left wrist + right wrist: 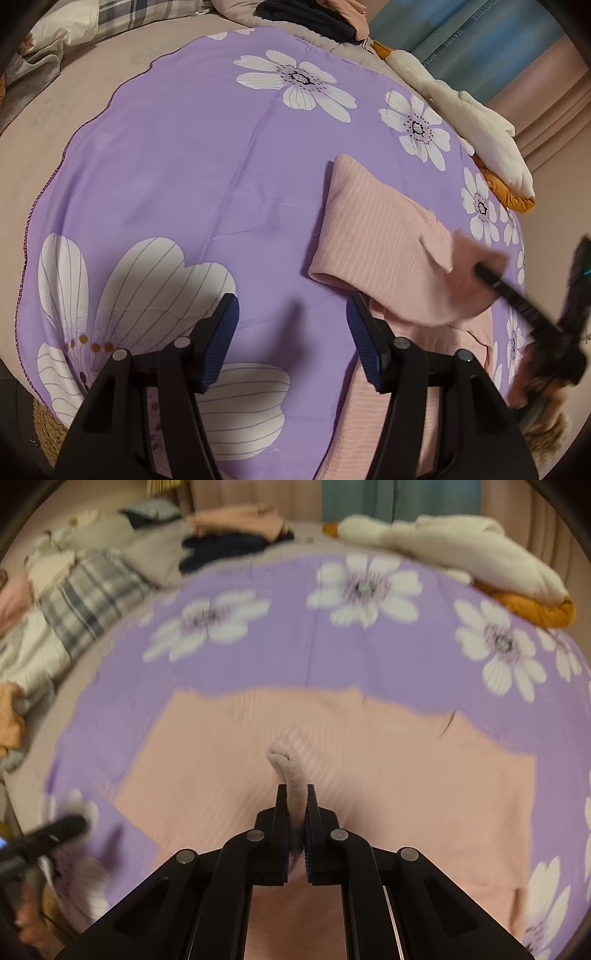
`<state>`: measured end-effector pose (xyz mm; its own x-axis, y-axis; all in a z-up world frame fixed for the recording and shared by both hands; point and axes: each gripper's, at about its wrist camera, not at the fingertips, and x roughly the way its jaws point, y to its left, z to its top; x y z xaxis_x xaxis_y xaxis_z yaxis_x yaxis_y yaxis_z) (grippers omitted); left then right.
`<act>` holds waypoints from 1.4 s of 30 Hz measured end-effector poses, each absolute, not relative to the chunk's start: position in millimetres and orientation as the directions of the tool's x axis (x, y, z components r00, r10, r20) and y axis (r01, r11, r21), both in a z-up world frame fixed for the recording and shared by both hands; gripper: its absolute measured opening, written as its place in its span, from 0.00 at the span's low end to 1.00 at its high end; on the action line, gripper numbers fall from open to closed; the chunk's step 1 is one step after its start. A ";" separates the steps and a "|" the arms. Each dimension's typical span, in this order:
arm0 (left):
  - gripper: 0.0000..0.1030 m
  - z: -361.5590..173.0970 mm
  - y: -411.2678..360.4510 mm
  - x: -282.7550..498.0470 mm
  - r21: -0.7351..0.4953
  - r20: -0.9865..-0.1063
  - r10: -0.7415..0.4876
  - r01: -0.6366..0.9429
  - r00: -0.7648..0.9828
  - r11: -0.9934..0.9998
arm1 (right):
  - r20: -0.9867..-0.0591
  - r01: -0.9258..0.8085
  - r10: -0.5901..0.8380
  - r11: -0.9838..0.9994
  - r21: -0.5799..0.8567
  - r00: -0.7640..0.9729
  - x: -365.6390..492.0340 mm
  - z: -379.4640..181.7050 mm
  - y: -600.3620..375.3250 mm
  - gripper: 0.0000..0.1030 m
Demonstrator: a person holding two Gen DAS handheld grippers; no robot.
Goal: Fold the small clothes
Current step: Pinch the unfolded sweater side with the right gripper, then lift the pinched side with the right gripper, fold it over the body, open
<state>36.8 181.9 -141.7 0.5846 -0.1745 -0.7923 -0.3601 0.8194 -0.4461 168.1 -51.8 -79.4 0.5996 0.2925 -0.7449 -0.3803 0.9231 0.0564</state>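
a pale pink ribbed knit garment [369, 775] lies on a purple bedspread printed with large white flowers [288, 653], filling the centre and lower half of the right wrist view. a fold of that pink cloth stands up between the blue pads of the right tongs [295, 790], which are clenched on it, the pinched edge curling over just above the tips. the left wrist view shows what this one hides: the garment's folded end [373, 236] at right of centre and the right tongs seen from outside as a blurred dark bar at the right edge, with pink cloth lifted on it. the left tongs [291, 332] stand released at the bottom of that view, nothing between the pads, the right pad at the garment's edge, the left over a white flower. along the upper right of both views lies a white and mustard plush toy [461, 554]; the right wrist view alone shows plaid bedding [88, 594] at upper left and stacked dark and peach clothes [236, 535] at top centre.
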 end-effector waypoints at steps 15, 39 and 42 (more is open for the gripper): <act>0.58 -129.6 153.6 57.7 -0.439 -0.784 -0.210 -0.283 0.585 0.853 | -0.529 -0.291 0.310 0.949 0.122 0.790 179.3 19.9 -123.6 0.07; 0.25 -157.9 88.7 170.2 -0.364 -0.851 -0.272 -0.132 0.448 0.922 | -0.726 0.032 0.225 0.946 0.322 0.650 191.0 -125.7 -239.7 0.07; 0.27 -166.5 89.3 171.0 -0.353 -0.864 -0.260 -0.150 0.431 0.923 | -0.744 0.043 0.213 0.950 0.309 0.633 188.5 -134.3 -240.4 0.07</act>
